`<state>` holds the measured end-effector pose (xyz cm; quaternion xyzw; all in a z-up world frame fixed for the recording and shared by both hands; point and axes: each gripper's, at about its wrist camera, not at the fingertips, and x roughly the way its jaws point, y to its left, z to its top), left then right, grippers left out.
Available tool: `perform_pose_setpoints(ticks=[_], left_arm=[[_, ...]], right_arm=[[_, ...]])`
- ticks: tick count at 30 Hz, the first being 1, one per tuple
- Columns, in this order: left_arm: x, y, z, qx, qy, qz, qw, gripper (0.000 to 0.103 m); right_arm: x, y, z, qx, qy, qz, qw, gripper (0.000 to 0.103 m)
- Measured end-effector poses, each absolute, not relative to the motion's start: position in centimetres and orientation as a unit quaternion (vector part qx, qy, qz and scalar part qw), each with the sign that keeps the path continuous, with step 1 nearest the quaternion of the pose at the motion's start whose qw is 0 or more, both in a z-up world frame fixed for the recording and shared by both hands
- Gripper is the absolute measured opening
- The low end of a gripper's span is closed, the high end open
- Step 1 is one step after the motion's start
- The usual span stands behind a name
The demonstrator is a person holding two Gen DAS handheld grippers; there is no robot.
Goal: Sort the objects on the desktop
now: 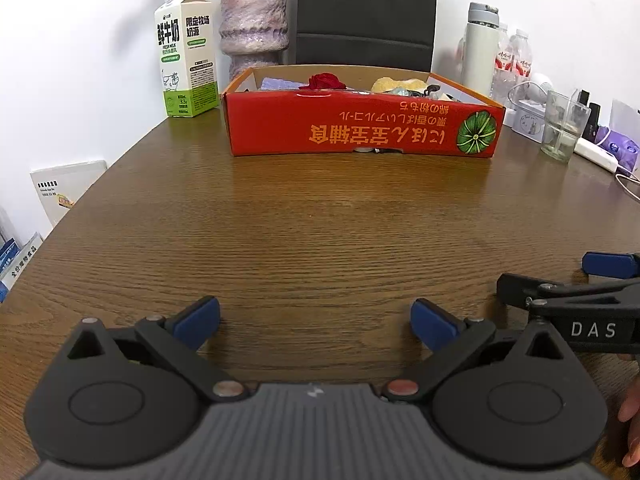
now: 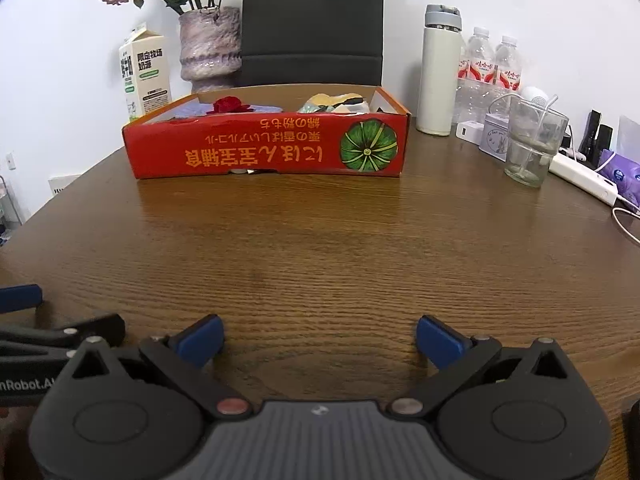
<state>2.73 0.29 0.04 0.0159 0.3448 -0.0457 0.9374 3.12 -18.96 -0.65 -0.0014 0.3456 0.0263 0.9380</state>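
Observation:
A red cardboard box (image 1: 360,128) stands at the far middle of the brown wooden table (image 1: 320,232); it also shows in the right wrist view (image 2: 264,148). Inside it lie a red rose (image 1: 326,81), a purple item (image 1: 278,84), a yellow item (image 1: 396,84) and other small things, partly hidden by the box wall. My left gripper (image 1: 315,322) is open and empty, low over the near table. My right gripper (image 2: 319,340) is open and empty beside it; part of it shows in the left wrist view (image 1: 580,292).
A milk carton (image 1: 186,52), a pink vase (image 1: 254,20) and a dark chair (image 1: 366,12) stand behind the box. At the right are a white thermos (image 2: 438,72), water bottles (image 2: 494,64), a glass (image 2: 532,142), a tin (image 2: 496,138), a power strip (image 2: 584,178) and cables.

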Motion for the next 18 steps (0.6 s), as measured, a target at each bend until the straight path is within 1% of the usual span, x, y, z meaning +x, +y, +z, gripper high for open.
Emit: perform_pose_setpoints(ticks=[18], left_arm=[[2.95, 0.18, 0.03, 0.013, 0.345, -0.036, 0.938, 0.103]], right_arm=[[2.89, -19.28, -0.66, -0.001, 0.344, 0.027, 0.939, 0.103]])
